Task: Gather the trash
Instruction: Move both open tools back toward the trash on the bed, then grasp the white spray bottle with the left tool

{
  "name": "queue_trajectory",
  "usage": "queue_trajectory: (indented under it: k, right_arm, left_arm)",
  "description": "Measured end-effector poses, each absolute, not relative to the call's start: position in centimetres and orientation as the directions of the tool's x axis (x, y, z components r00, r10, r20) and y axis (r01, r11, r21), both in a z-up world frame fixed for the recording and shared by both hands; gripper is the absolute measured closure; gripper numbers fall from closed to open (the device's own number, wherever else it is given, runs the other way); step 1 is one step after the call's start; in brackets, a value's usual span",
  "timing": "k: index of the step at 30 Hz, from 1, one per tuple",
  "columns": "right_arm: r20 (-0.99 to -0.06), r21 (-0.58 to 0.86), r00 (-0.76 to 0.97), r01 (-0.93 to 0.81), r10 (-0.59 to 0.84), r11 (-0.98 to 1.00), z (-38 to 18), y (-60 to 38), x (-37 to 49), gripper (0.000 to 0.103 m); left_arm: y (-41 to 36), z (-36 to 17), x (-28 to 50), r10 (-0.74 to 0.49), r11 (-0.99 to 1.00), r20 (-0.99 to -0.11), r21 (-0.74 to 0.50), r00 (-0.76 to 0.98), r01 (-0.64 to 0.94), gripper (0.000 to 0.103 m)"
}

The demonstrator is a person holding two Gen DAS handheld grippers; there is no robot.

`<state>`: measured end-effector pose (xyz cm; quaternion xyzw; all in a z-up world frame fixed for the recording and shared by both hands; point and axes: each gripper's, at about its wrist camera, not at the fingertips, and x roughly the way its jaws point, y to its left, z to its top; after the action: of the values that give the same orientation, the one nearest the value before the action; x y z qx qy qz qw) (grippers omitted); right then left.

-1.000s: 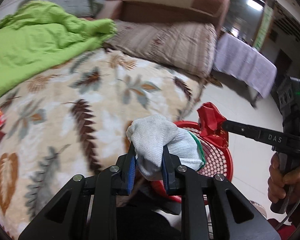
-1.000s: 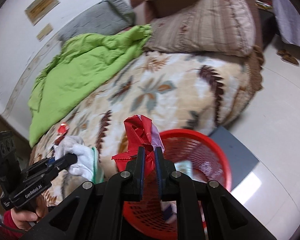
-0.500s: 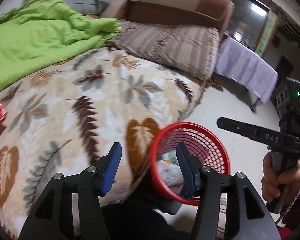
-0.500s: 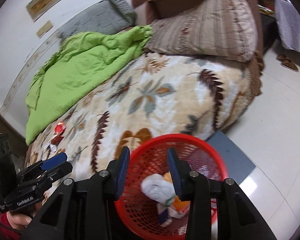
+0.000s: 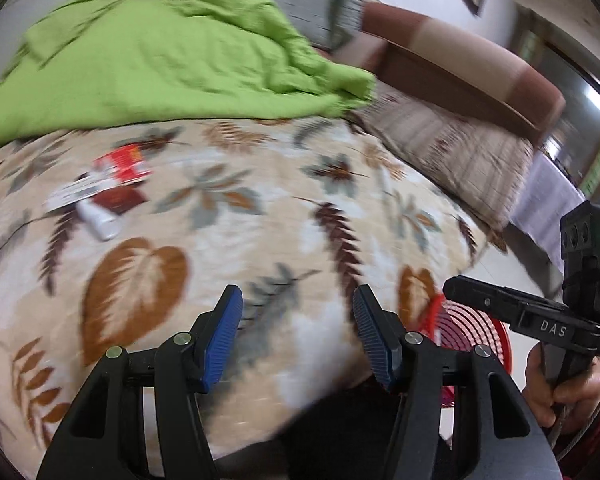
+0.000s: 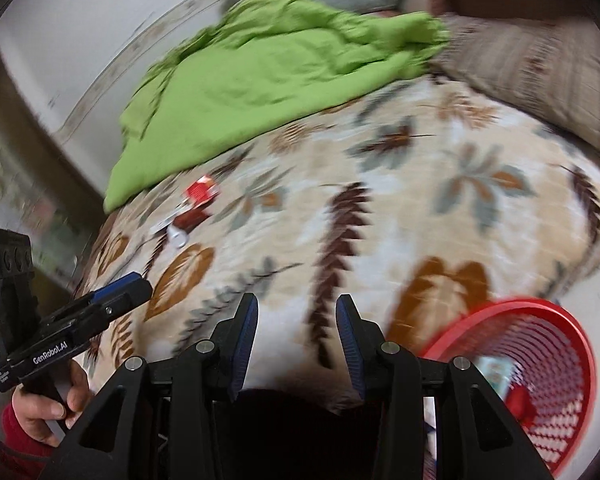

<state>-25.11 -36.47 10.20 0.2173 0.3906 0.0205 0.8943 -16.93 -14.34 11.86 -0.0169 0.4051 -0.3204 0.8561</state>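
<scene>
Leaf-print blanket (image 5: 260, 220) filling frame, green quilt (image 5: 160, 64) at 11 o'clock, red basket (image 6: 540, 380) at 4 o'clock, trash pile (image 5: 108, 192) at 10 o'clock on blanket, left gripper (image 5: 296, 332) and right gripper (image 6: 296, 340) both spread, empty.

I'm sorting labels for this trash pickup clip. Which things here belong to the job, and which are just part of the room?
Part of the job:
- red basket, some trash in it
- red packet
- dark red wrapper
- small white tube
- left gripper and right gripper, both open and empty

Just lying about:
- green blanket
- leaf-print bedspread
- striped pillow
</scene>
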Motion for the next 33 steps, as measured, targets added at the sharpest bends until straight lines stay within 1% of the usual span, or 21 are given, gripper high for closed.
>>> queue_trajectory:
  k: [7, 13, 17, 21, 23, 24, 29, 33]
  right_arm:
    - [-0.694, 0.416, 0.649, 0.008, 0.312, 0.909, 10.3, -30.9, -19.4, 0.058]
    - [-0.696, 0.418, 0.623, -0.053, 0.357, 0.907, 10.5, -27.5, -15.5, 0.058]
    - [-0.674, 0.408, 0.646, -0.079, 0.358, 0.91, 11.2, -26.7, -15.2, 0.058]
    - [-0.681, 0.385, 0.648, -0.078, 0.34, 0.92, 10.8, -27.1, -15.5, 0.058]
    - [-0.683, 0.391, 0.646, -0.073, 0.342, 0.918, 10.4, -27.7, -15.6, 0.058]
    - [-0.684, 0.393, 0.646, -0.067, 0.34, 0.917, 10.2, -28.2, -15.8, 0.058]
    - [-0.682, 0.4, 0.656, -0.039, 0.325, 0.916, 9.7, -30.4, -16.1, 0.058]
    - [-0.682, 0.412, 0.655, -0.022, 0.325, 0.911, 9.3, -31.4, -15.8, 0.058]
  left_arm:
    - [-7.1, 11.2, -14.4, -0.487, 0.869, -0.685, -0.316, 0.542, 0.381, 0.046]
    - [-3.1, 10.1, -11.4, -0.427, 0.904, -0.709, -0.335, 0.562, 0.265, 0.046]
    - [-1.8, 8.6, -7.8, -0.43, 0.9, -0.726, -0.395, 0.537, 0.186, 0.046]
    - [-1.8, 6.6, -3.6, -0.443, 0.883, -0.739, -0.459, 0.507, 0.103, 0.046]
    - [-2.1, 5.9, -1.9, -0.449, 0.876, -0.743, -0.477, 0.496, 0.079, 0.051]
    - [-2.4, 5.4, -0.9, -0.445, 0.877, -0.749, -0.476, 0.491, 0.067, 0.055]
    - [-4.0, 2.8, 2.9, -0.375, 0.907, -0.797, -0.422, 0.474, 0.008, 0.066]
    - [-4.7, 1.5, 4.6, -0.362, 0.913, -0.81, -0.407, 0.461, 0.003, 0.066]
